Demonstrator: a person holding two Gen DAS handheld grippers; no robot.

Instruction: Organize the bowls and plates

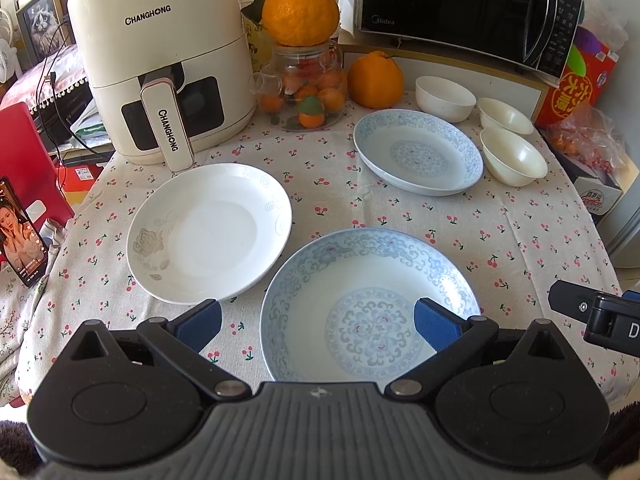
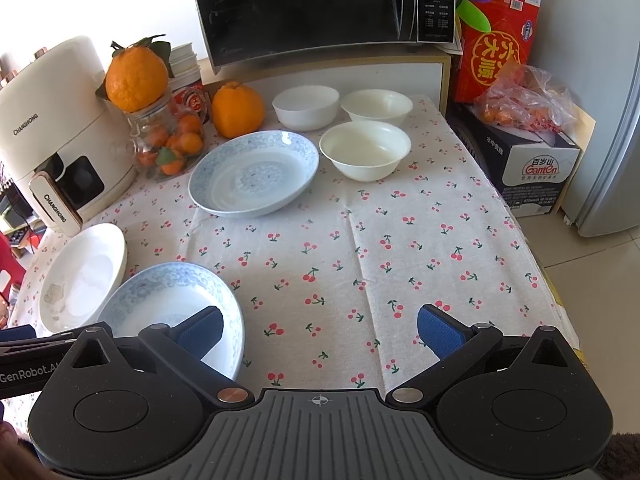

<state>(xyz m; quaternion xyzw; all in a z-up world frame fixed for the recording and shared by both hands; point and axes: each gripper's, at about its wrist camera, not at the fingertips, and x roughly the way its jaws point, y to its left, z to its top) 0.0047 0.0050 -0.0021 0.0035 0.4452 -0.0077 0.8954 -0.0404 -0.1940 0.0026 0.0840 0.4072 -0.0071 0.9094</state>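
Left wrist view: my left gripper (image 1: 318, 322) hangs spread over the near blue plate (image 1: 370, 304), holding nothing.
My right gripper (image 2: 320, 330) is spread above bare cloth (image 2: 400, 240); the white plate (image 1: 210, 232), far blue plate (image 2: 254, 172) and three bowls (image 2: 366, 150) lie apart.

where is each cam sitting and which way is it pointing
Left wrist: rides on the left tongs, low at the table's near edge, facing the air fryer and microwave over the near blue plate; shows its own open blue pads plus a bit of the right tongs.
Right wrist: rides on the right tongs, further right, facing the microwave over bare tablecloth; shows its open pads.
Shared: three plates, three white bowls.
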